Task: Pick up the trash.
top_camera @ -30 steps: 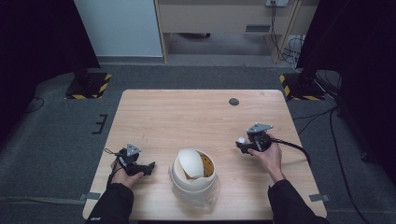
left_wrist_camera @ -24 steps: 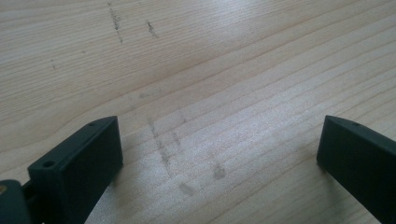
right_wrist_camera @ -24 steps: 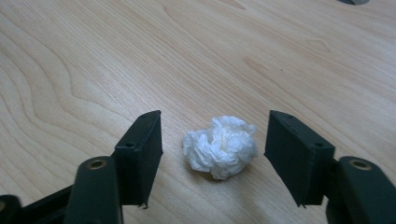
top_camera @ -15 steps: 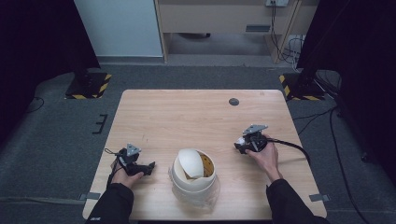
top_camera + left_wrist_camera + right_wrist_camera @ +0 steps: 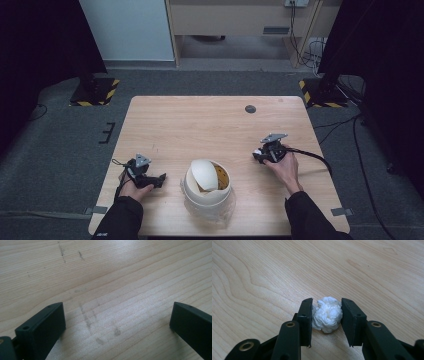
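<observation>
At the lower middle of the right gripper view, the right gripper [image 5: 326, 315] clamps its 2 jaws on a paper ball [image 5: 327, 314]. The left gripper [image 5: 117, 322] rests with jaws wide apart over bare table [image 5: 125, 277]. The soft ball could slip if the squeeze loosens.

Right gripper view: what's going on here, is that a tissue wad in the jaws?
Yes. A person at the wooden table works a gripper in each hand. The right gripper is closed on a crumpled white paper ball, jaws pressing both sides, low over the table. The left gripper is open over bare wood, holding nothing. A white lidded bin with its flap tilted sits between the hands near the table's front edge.
</observation>
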`<action>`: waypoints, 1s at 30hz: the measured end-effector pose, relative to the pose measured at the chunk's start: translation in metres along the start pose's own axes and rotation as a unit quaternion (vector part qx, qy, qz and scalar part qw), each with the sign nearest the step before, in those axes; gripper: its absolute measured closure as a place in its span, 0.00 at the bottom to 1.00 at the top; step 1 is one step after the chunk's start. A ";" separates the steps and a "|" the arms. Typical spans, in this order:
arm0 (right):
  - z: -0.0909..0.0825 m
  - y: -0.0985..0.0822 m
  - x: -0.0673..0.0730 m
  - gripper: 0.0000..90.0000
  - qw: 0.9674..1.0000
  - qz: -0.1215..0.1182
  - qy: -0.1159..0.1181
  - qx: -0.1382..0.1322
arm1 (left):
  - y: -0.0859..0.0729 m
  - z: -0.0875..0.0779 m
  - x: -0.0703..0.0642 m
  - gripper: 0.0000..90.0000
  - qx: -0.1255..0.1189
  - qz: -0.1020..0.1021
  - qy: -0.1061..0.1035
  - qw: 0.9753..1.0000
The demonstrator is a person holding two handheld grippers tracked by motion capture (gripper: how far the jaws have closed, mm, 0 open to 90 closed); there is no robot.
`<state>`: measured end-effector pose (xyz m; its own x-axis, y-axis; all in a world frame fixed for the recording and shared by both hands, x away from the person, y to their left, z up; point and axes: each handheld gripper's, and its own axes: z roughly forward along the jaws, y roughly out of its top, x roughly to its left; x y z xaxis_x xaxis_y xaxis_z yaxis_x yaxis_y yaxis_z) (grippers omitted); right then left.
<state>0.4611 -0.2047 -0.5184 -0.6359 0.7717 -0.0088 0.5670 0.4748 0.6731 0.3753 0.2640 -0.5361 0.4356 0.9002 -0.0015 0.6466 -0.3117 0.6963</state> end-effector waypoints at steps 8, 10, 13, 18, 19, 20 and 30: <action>-0.009 0.002 -0.002 0.72 1.000 0.010 0.009 -0.010 | 0.000 0.000 0.000 0.00 0.000 0.000 0.000 1.000; -0.013 0.002 -0.002 0.72 1.000 0.014 0.011 -0.017 | 0.000 0.000 0.000 0.00 0.000 0.000 0.000 1.000; -0.019 0.003 -0.003 0.72 0.999 0.021 0.016 -0.030 | 0.000 0.000 0.000 0.00 0.000 0.000 0.000 1.000; -0.031 0.004 -0.006 0.72 0.998 0.032 0.023 -0.050 | 0.000 0.000 0.000 0.00 0.000 0.000 0.000 1.000; -0.037 0.004 -0.006 0.72 0.998 0.034 0.024 -0.054 | 0.000 0.000 0.000 0.00 0.000 0.000 0.000 1.000; -0.037 0.004 -0.006 0.72 0.998 0.034 0.024 -0.054 | 0.000 0.000 0.000 0.00 0.000 0.000 0.000 1.000; -0.065 0.006 -0.003 0.72 0.993 0.041 0.041 -0.101 | 0.000 0.000 0.000 0.00 0.000 0.000 0.000 1.000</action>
<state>0.4328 -0.2319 -0.4659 -0.6372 0.7634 0.1063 0.5075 0.3117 0.8033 0.3753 0.2640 -0.5361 0.4359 0.9000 -0.0017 0.6465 -0.3118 0.6962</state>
